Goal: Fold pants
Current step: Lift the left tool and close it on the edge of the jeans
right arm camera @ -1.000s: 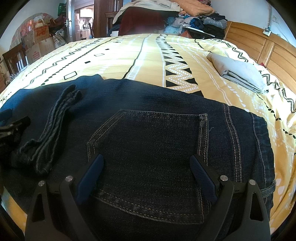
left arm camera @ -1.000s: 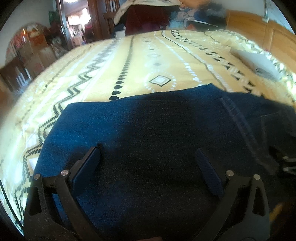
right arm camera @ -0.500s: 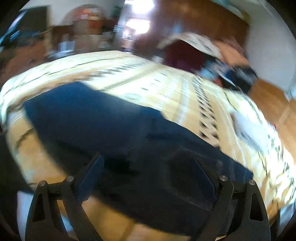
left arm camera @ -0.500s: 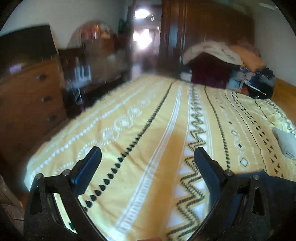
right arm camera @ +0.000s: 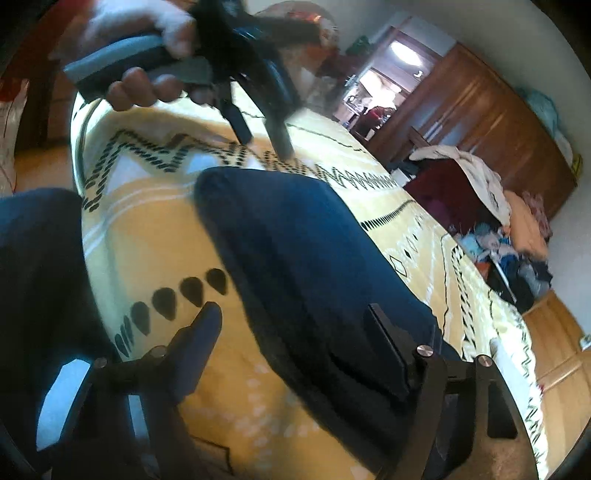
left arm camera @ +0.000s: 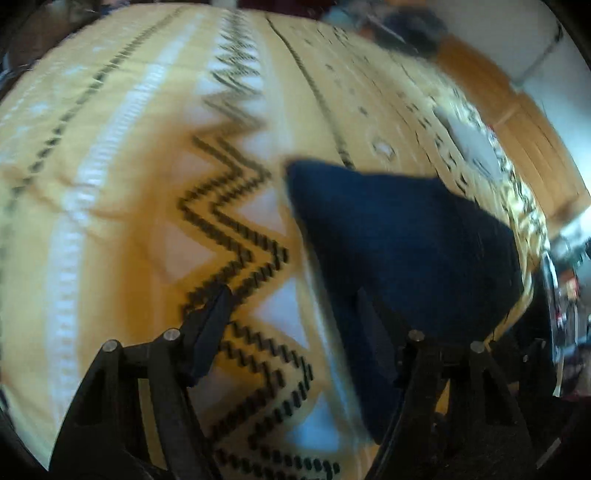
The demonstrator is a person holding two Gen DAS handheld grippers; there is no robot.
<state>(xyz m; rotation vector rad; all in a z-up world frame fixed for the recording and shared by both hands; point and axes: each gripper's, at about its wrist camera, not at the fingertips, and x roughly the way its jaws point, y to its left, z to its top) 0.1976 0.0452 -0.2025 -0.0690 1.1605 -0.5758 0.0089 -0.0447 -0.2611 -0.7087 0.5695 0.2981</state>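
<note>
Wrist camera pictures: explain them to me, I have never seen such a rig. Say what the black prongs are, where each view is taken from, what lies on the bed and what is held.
There is no robot here. A person holds a two-finger gripper in each hand, and a camera on each looks forward along its fingers; those are the black prongs. One picture is from the left gripper, the other from the right gripper, which also shows the person's hand carrying the left one. Dark blue jeans lie on a yellow patterned bedspread. Both grippers' jaws have just been closing, but they stand open near the jeans' edge. Nothing is held.
</note>
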